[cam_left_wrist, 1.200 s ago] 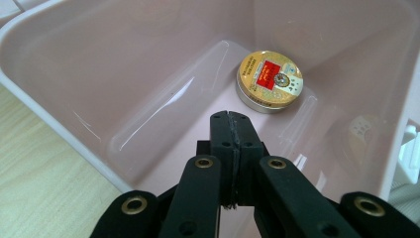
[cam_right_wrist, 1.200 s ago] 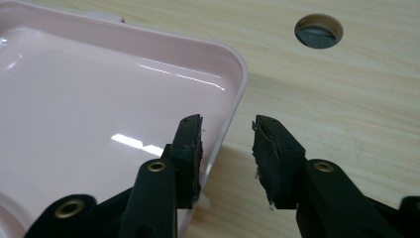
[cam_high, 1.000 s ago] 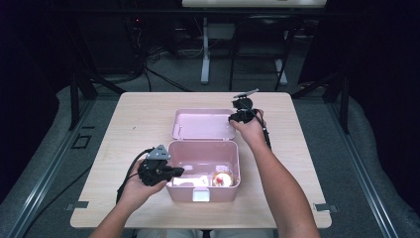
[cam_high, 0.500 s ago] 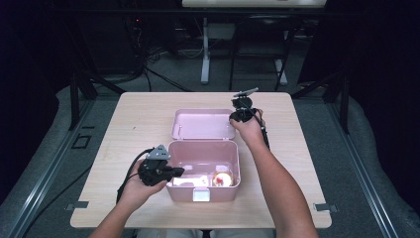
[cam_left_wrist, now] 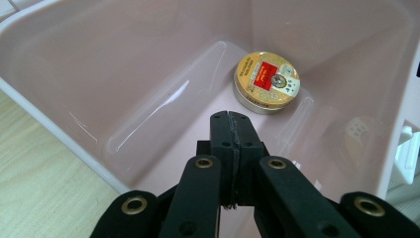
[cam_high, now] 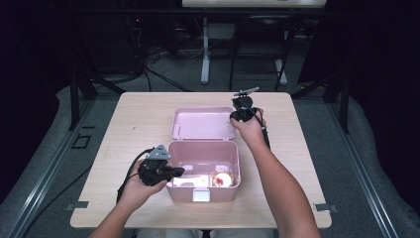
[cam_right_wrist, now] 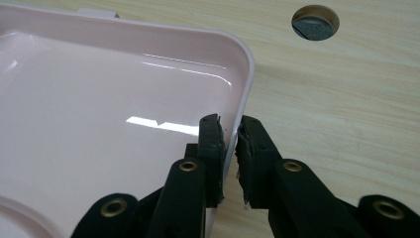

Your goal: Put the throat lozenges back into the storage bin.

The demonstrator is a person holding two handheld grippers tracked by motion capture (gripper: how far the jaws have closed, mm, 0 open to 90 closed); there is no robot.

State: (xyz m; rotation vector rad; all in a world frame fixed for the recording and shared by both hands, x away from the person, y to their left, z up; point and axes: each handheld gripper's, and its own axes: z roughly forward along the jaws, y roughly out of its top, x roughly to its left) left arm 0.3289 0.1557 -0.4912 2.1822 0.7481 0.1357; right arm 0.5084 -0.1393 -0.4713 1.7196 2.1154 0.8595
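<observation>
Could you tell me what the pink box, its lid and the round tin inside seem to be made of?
Pink box and lid: apparently glossy moulded plastic, with smooth rounded corners and sharp light streaks. Round tin: probably metal, judging by its silvery rim, with a printed gold-and-red top.

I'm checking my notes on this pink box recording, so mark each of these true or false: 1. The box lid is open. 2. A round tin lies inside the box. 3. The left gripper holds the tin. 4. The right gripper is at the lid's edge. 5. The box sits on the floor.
1. True: the lid lies open behind the pink box.
2. True: the round tin lies on the box's bottom.
3. False: the left gripper is shut on nothing, apart from the tin.
4. True: the right gripper has just been closing, its jaws astride the lid's rim.
5. False: the box sits on the wooden table.
</observation>
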